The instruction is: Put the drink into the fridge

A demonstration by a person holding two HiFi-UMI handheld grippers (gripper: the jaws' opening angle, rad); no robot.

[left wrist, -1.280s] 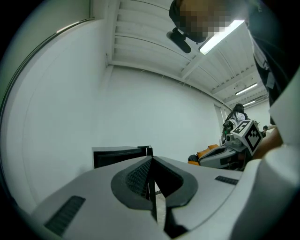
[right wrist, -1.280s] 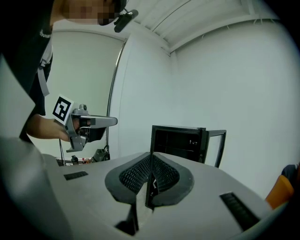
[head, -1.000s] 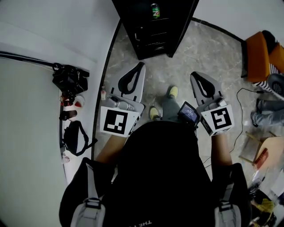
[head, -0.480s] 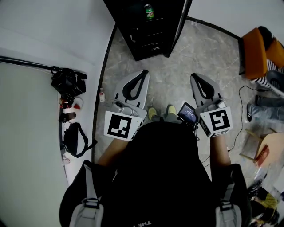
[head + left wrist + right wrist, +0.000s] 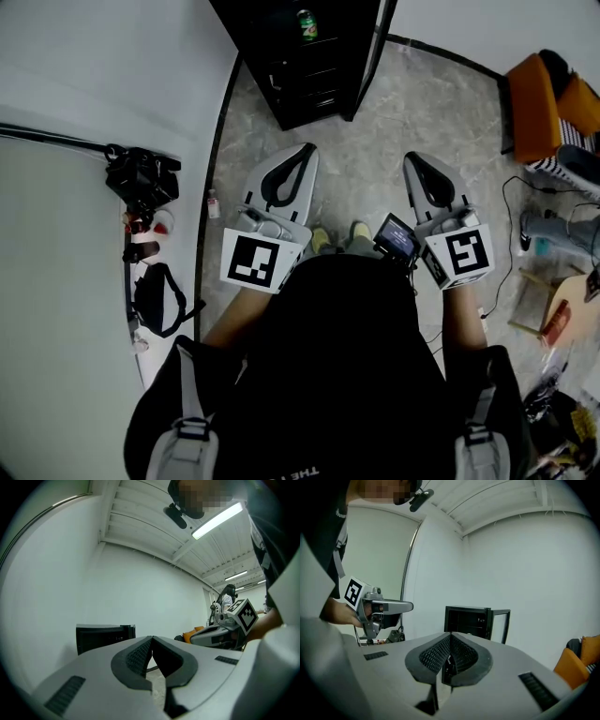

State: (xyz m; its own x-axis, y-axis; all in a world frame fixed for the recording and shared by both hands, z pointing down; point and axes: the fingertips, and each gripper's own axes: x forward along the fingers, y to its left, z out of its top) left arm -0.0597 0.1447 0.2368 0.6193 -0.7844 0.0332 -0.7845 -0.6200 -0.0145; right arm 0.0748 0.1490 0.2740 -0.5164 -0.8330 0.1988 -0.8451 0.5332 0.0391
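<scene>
A green drink can (image 5: 307, 25) stands upright inside the open front of the black fridge (image 5: 300, 80), at the top of the head view. Its door (image 5: 367, 66) hangs open to the right. Both grippers are held low above the grey floor, well short of the fridge. My left gripper (image 5: 307, 148) is shut and empty; in its own view the left gripper (image 5: 152, 638) has touching tips and the fridge (image 5: 105, 637) lies ahead. My right gripper (image 5: 413, 157) is also shut with nothing in it. In its own view the right gripper (image 5: 450, 633) points at the fridge (image 5: 468, 620).
A white surface on the left carries a black camera (image 5: 141, 178) and a black pouch (image 5: 159, 291). A small bottle (image 5: 214, 202) stands on the floor by the wall. An orange seat (image 5: 544, 103), a cable (image 5: 506, 225) and clutter fill the right side.
The fridge and can have slid up and left in the head view. The person's feet have come together. Both grippers stay shut, held much as before.
</scene>
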